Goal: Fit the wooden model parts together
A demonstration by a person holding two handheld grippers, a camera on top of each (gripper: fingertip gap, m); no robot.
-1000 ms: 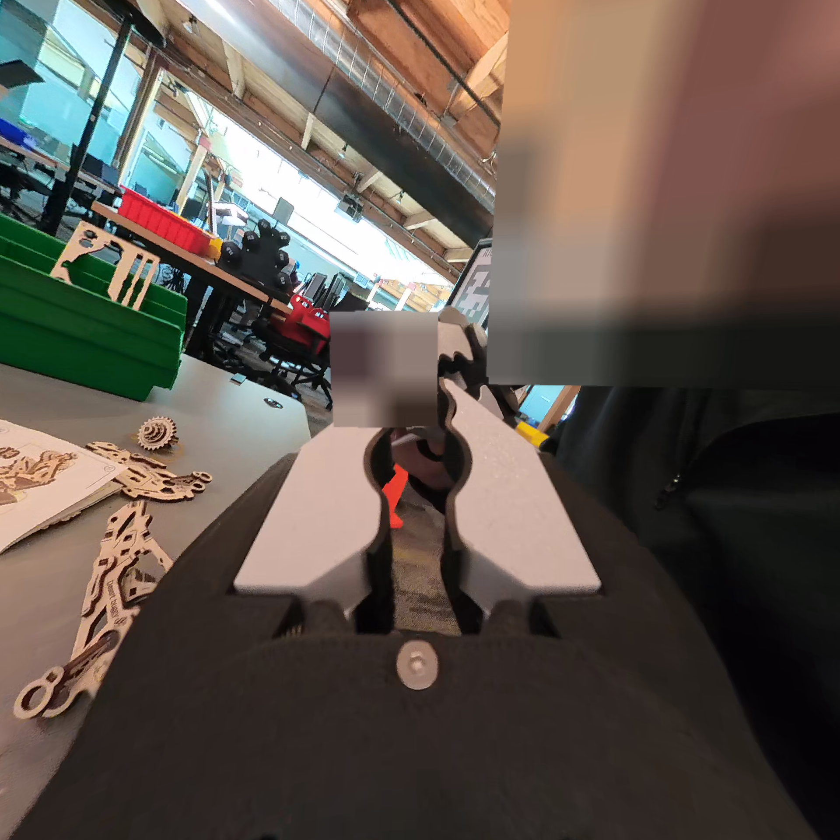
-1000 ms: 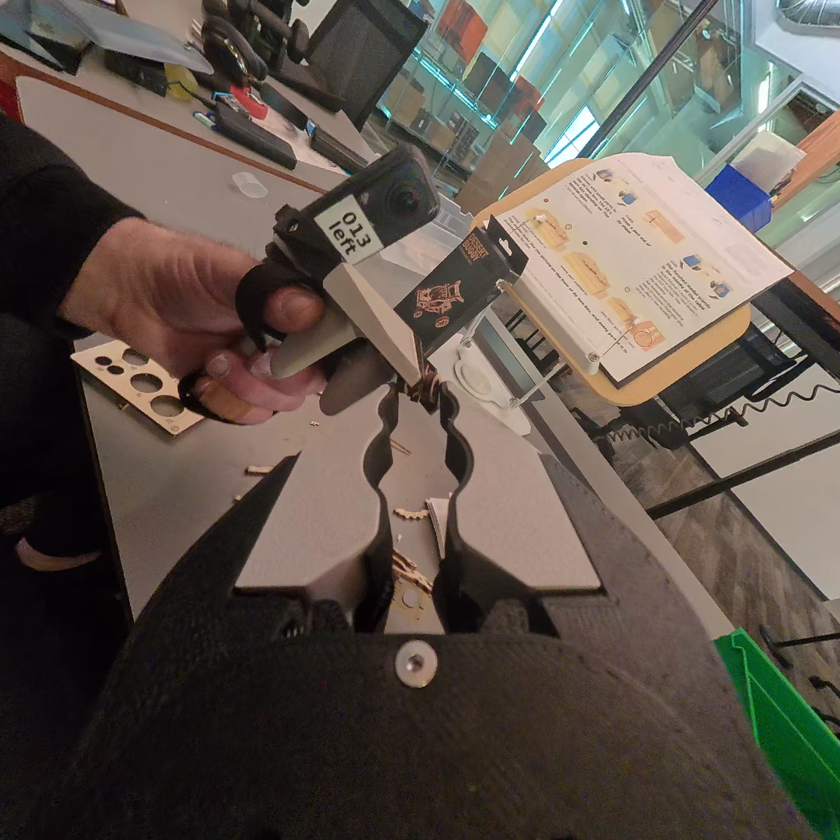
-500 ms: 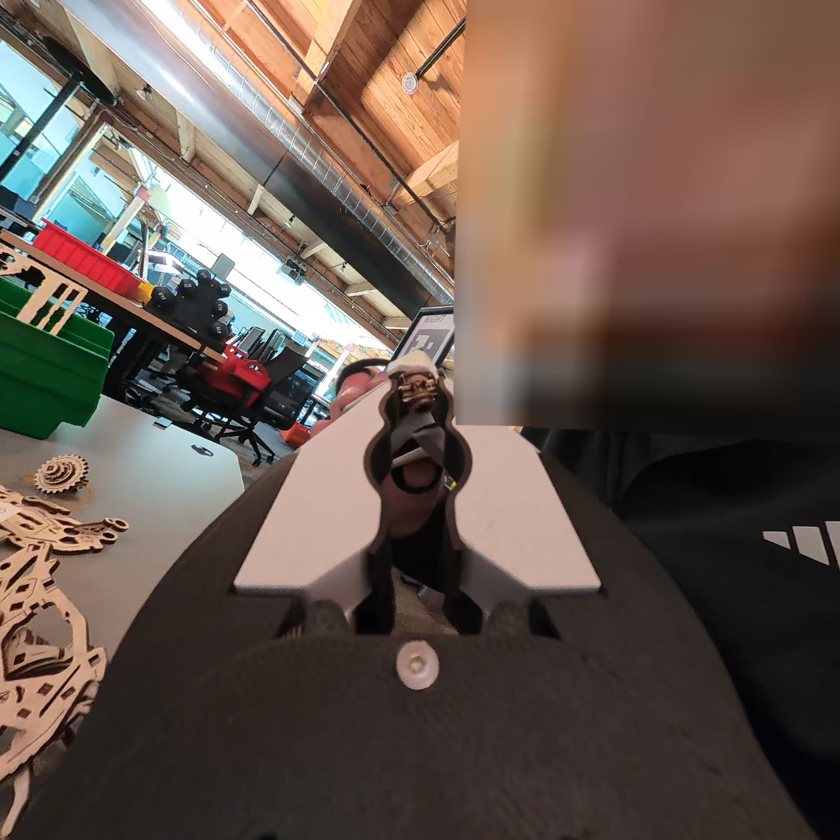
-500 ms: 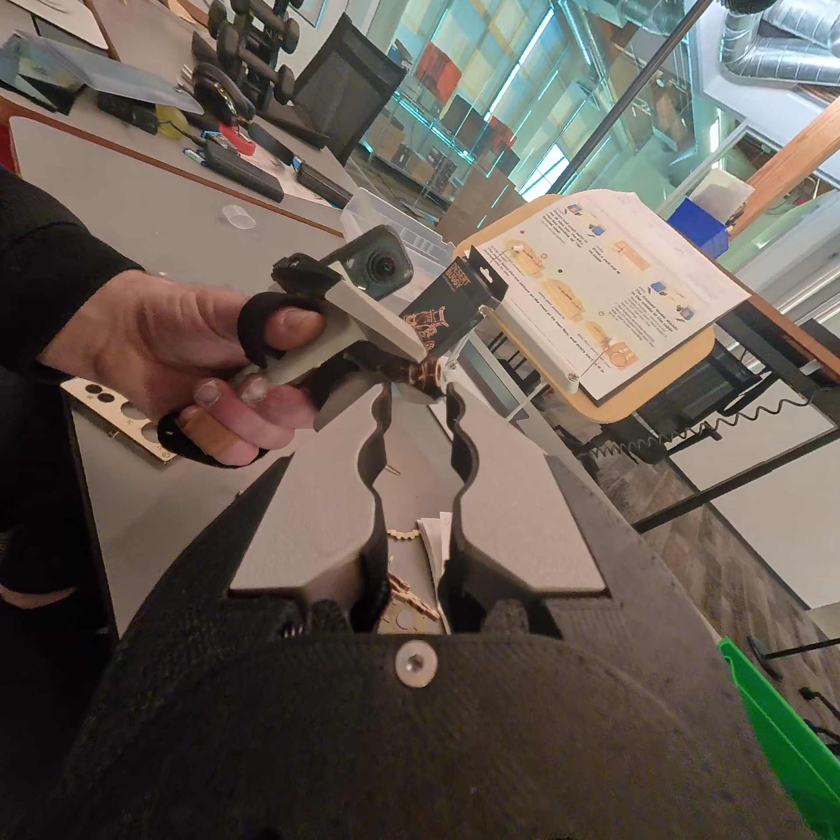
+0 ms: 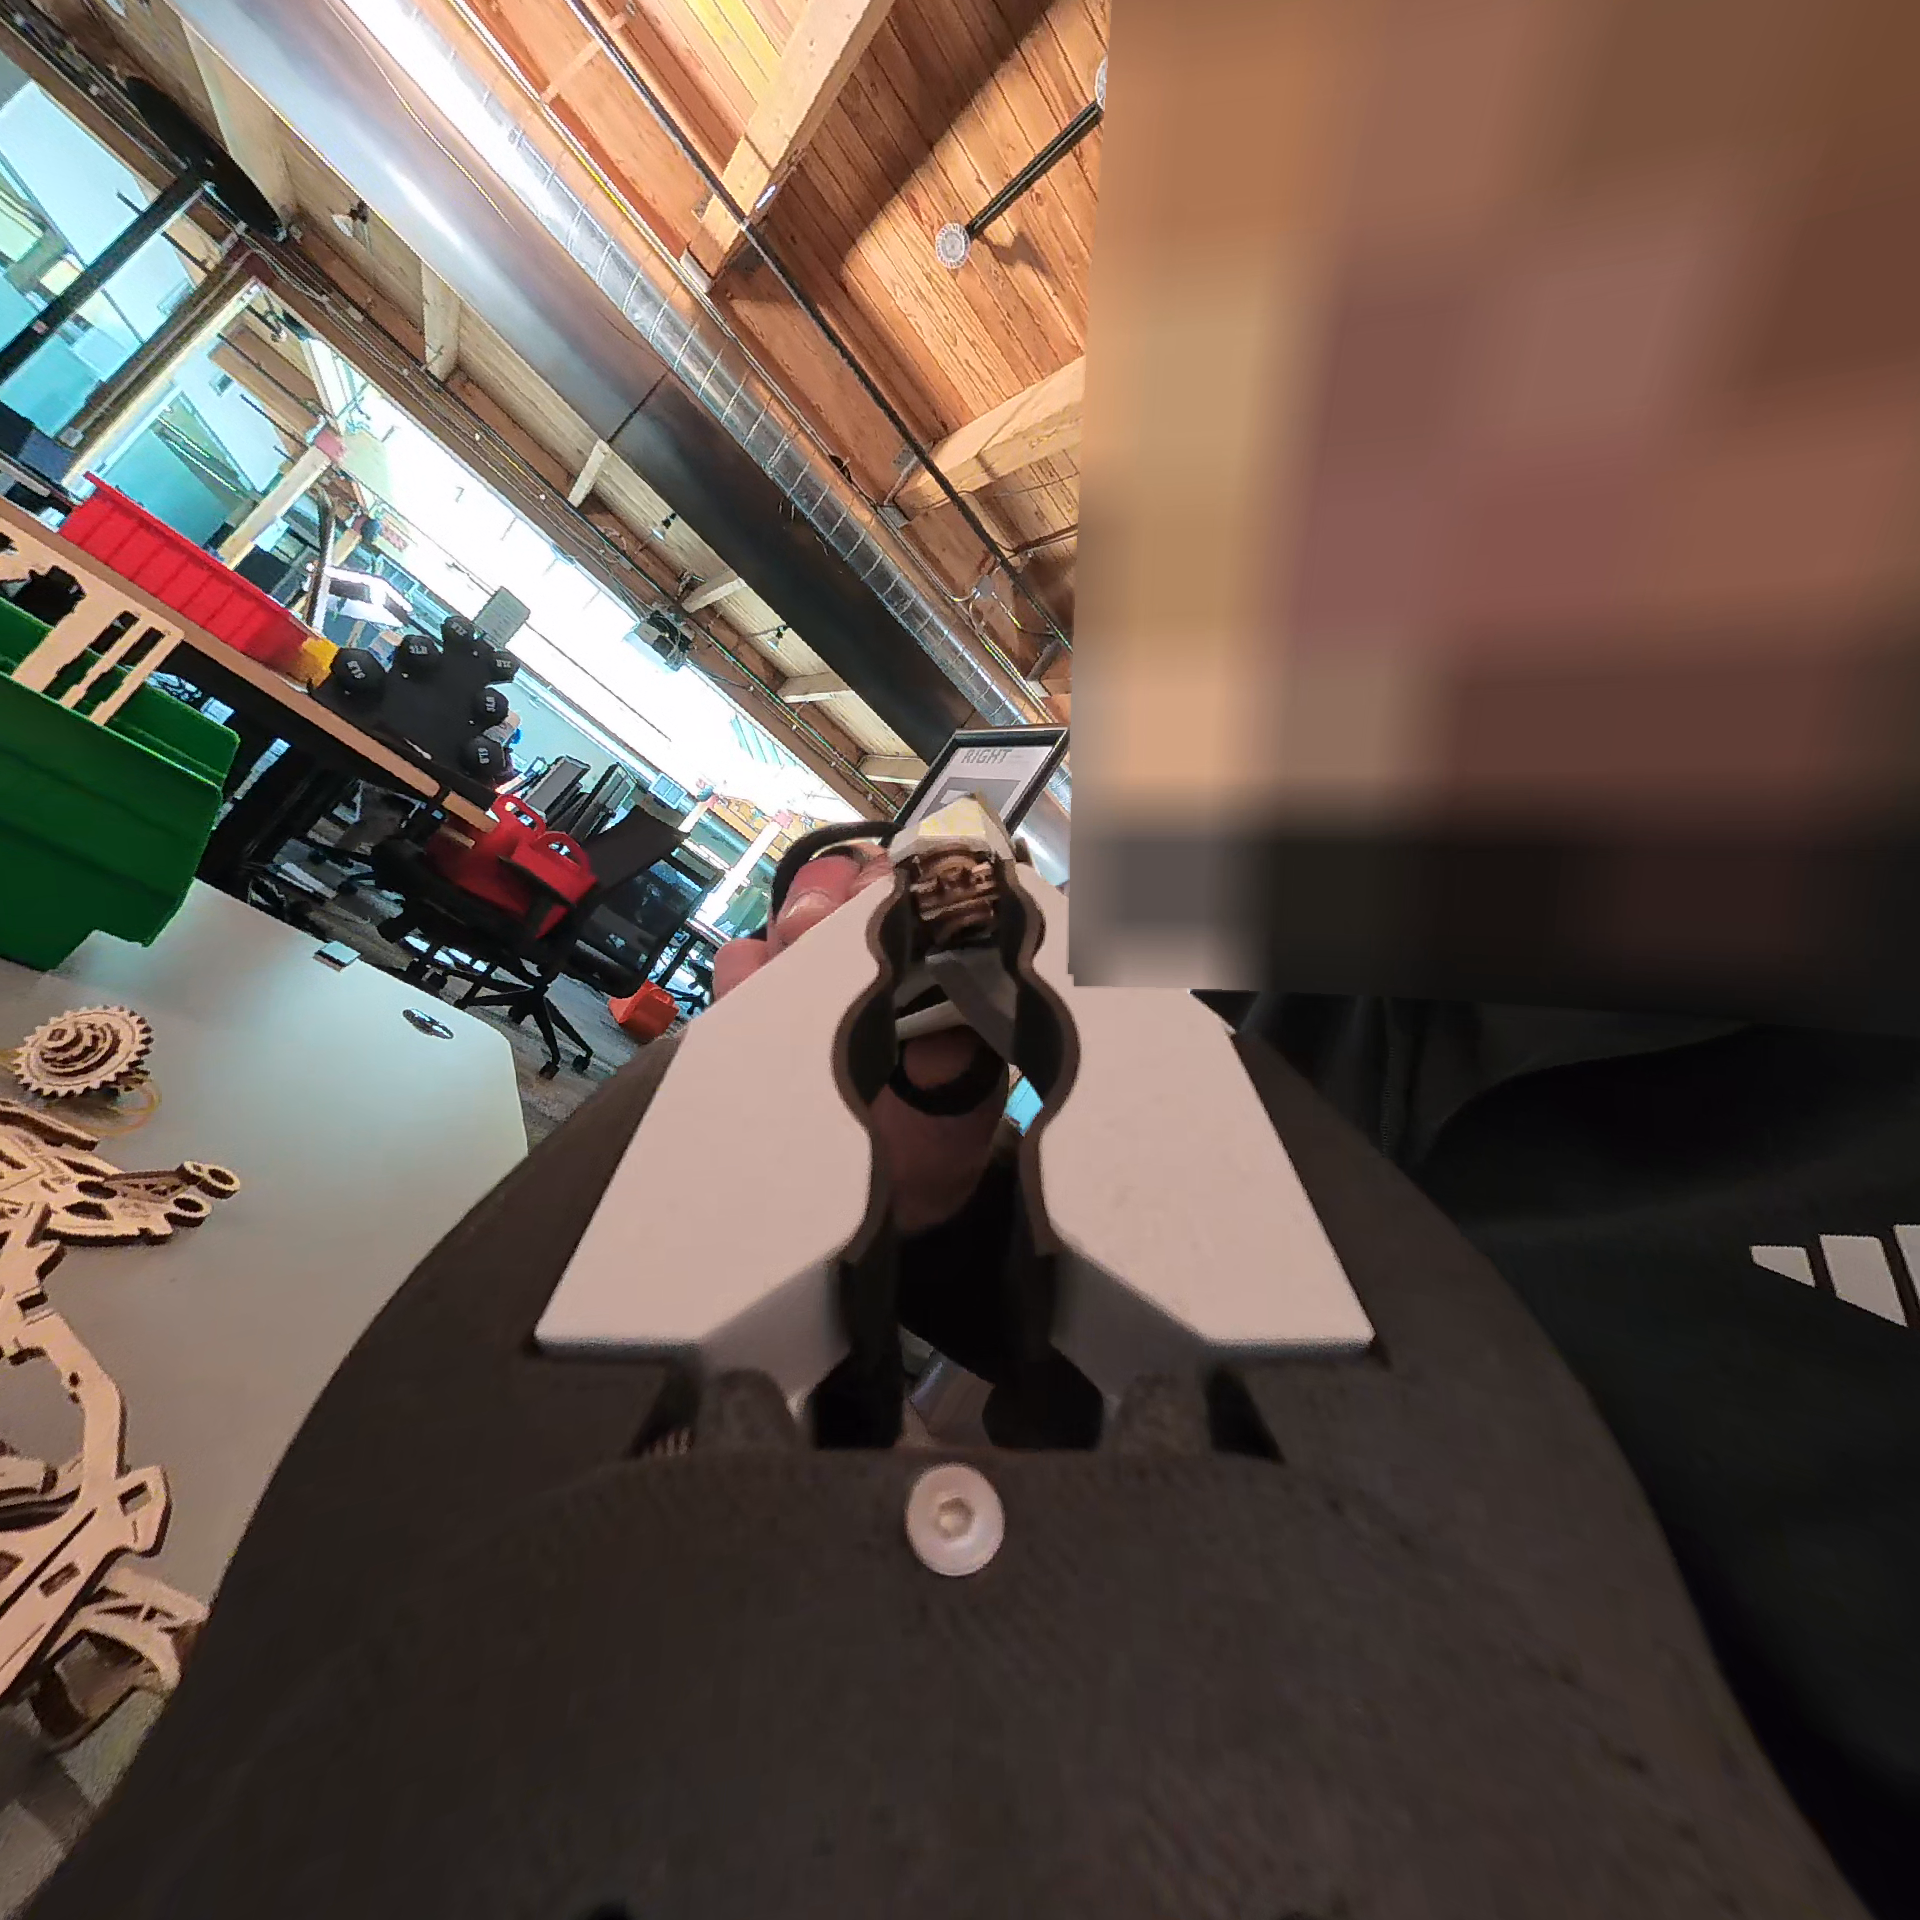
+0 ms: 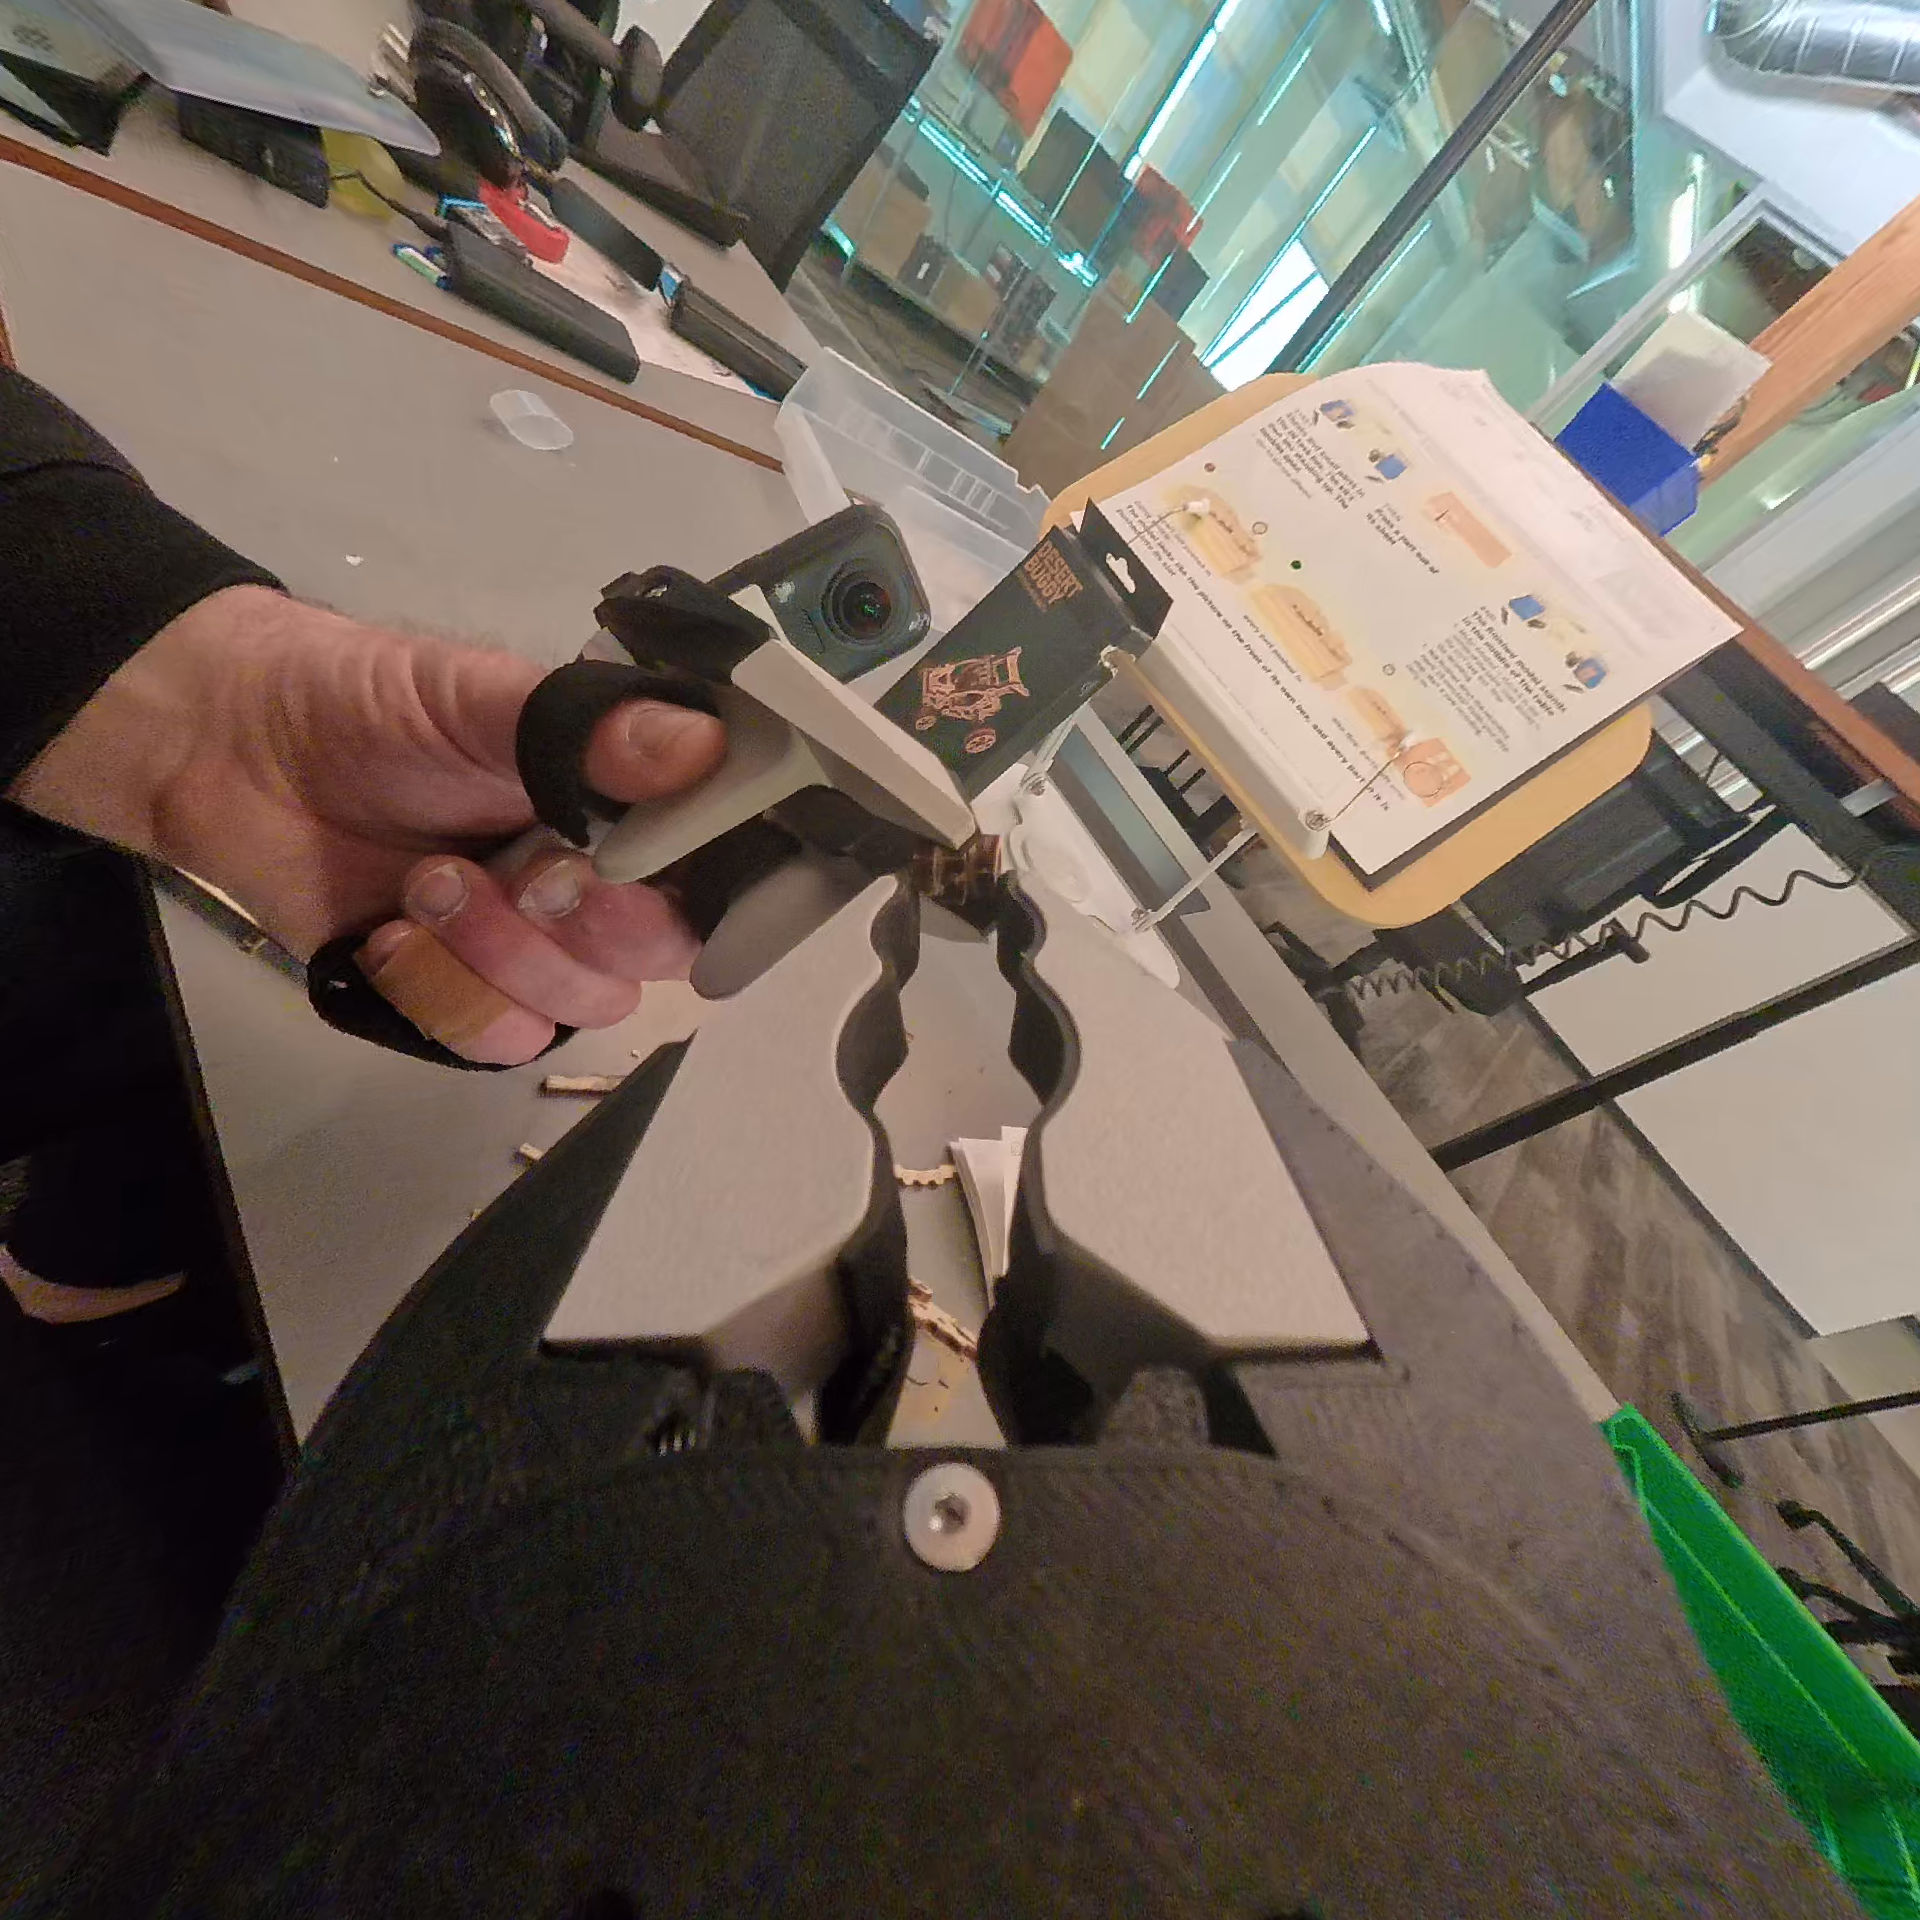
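Your left claw [image 6: 961, 847] and right claw [image 6: 956, 904] met tip to tip above the grey table [image 6: 343, 457], both clenched on one small brown wooden gear-like model part [image 6: 954, 871] held between them. Your bare left hand [image 6: 416, 821] squeezed the left claw's handles. The part was too small to make out its shape; flat pale laser-cut wooden pieces [image 5: 94, 1195] lay on the table, cut off at the frame edge.

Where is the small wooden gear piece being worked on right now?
The small wooden gear piece is off the table, pinched at the meeting tips of the left tongs and right tongs, just below the black model box.
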